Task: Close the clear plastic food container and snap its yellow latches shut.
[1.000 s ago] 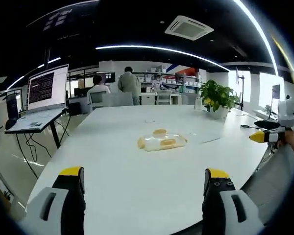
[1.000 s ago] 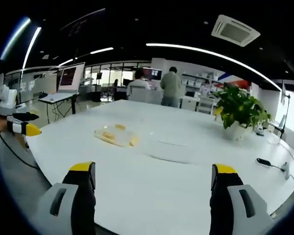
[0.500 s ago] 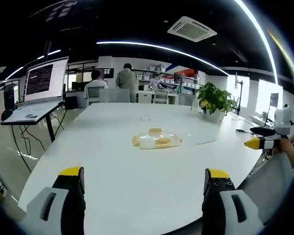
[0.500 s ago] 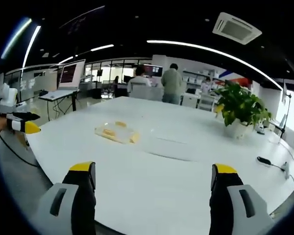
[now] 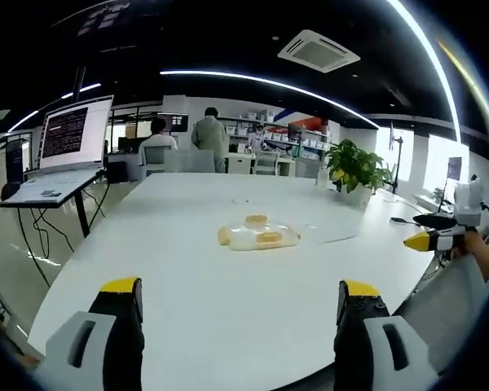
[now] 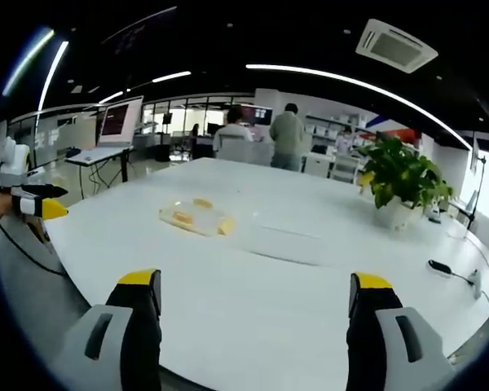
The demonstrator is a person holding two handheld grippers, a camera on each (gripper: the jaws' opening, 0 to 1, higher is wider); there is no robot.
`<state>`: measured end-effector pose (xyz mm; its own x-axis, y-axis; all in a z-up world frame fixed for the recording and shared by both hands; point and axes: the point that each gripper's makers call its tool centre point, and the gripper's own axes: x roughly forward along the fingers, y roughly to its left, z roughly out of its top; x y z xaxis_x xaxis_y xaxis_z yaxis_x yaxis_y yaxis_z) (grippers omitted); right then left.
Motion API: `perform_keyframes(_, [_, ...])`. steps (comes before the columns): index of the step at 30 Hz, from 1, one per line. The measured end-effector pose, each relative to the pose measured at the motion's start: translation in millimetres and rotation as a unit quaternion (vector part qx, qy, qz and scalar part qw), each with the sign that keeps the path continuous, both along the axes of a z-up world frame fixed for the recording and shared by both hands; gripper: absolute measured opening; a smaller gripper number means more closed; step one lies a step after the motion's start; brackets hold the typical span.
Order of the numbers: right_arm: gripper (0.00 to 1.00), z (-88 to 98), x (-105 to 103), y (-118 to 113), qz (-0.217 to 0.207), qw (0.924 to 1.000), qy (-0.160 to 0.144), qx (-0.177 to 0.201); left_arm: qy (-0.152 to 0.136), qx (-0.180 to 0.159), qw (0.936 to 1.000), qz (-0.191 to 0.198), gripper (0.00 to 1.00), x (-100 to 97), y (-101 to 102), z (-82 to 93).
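White tabletop [image 5: 228, 301] spans both views, with the clear plastic food container [image 5: 257, 236] lying near its middle. In the left gripper view, the left gripper [image 5: 238, 297] has its two yellow-tipped jaws spread wide and empty at the near edge of the table; the container sits well ahead of them, roughly on the line between the jaws, apart from both. Its yellow latches [image 5: 256, 219] appear as small yellow patches on the far side and the ends of the container; whether they are snapped cannot be told at this size. The right gripper [image 5: 424, 239] enters at the right of this view, held in a hand [image 5: 481, 248] beyond the table edge.

In the right gripper view, the right gripper [image 6: 253, 281] likewise stands with jaws wide apart and nothing between them. The container [image 6: 197, 218] lies well ahead and toward the left jaw's side. The left gripper [image 6: 34, 202] shows at the far left, off the table.

A potted plant [image 6: 401, 183] stands on the table's right part; a laptop [image 5: 65, 155] rests on a stand beside the table.
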<state>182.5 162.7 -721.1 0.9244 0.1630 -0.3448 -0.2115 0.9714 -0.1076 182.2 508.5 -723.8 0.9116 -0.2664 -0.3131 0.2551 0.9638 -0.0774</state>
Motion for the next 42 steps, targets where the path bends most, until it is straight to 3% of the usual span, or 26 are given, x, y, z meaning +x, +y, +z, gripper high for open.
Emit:
perform_keyframes(23, [0.91,-2.3,-1.2,-6.3,-0.021,0.9998,0.006,0.001,0.001,-0.003,0.9999,-0.01,0.95,-0.9,-1.7,-1.5])
perform_keyframes(33, [0.89,-8.6,-2.2,-8.2,-0.026,0.9993,0.026,-0.008,0.009,-0.004,0.9998,-0.019,0.94,-1.7,-4.2,-3.9])
perform_keyframes(42, [0.89,-13.6,-1.5,-11.8,-0.035,0.9985,0.038,-0.017,-0.003,-0.014,0.9996,-0.023,0.94,-1.0,-5.1,1.1])
